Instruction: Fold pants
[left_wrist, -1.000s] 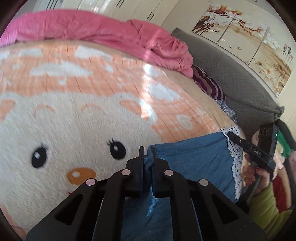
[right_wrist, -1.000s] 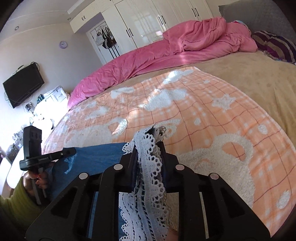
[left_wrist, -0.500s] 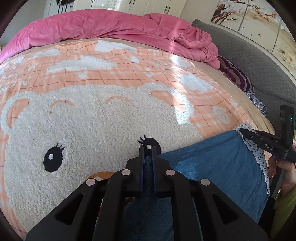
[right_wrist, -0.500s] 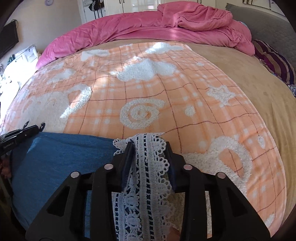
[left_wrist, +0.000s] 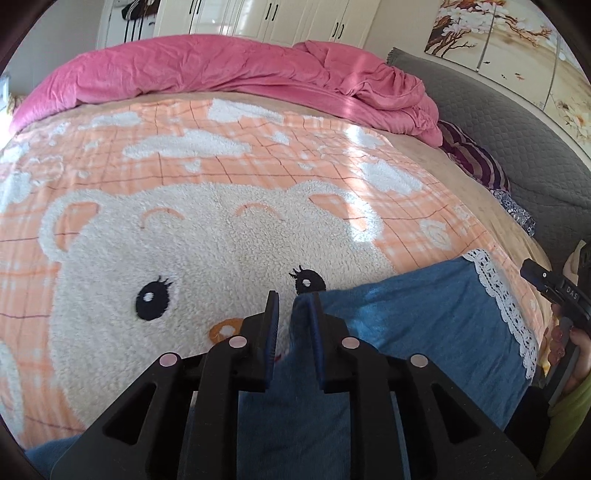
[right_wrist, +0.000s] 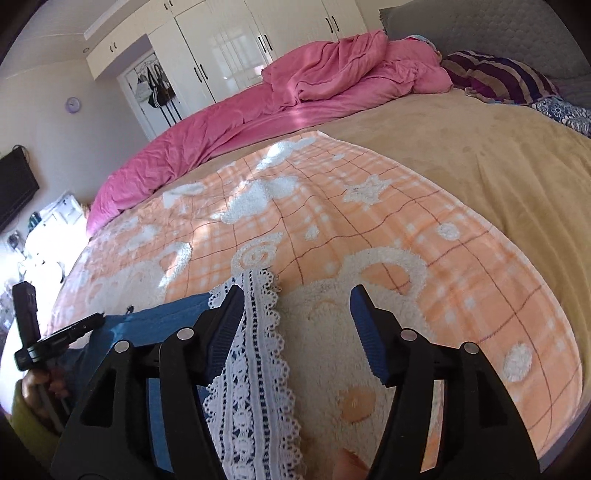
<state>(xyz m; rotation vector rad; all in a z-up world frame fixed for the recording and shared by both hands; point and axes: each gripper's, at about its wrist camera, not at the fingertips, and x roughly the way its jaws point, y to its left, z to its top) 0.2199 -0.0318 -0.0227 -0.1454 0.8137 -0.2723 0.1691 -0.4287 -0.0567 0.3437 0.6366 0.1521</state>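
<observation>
Blue pants (left_wrist: 424, 317) with a white lace hem (left_wrist: 506, 306) lie flat on the orange bear blanket (left_wrist: 221, 236). My left gripper (left_wrist: 293, 301) sits low over their left corner, jaws slightly apart, the blue fabric edge lying against the right finger (left_wrist: 317, 325). My right gripper (right_wrist: 295, 295) is wide open over the lace hem (right_wrist: 255, 354), which lies loose beside its left finger (right_wrist: 225, 321). The blue cloth (right_wrist: 166, 317) stretches left toward the other gripper (right_wrist: 55, 339).
A pink duvet (left_wrist: 229, 70) is bunched along the far side of the bed. A tan sheet (right_wrist: 461, 155) and striped pillow (right_wrist: 498, 77) lie at the right. A grey headboard (left_wrist: 517, 147) stands behind; wardrobes (right_wrist: 229, 48) line the far wall.
Both grippers lowered the pants onto the blanket. The right jaws opened wide and released the lace hem; the left jaws parted slightly from the blue fabric.
</observation>
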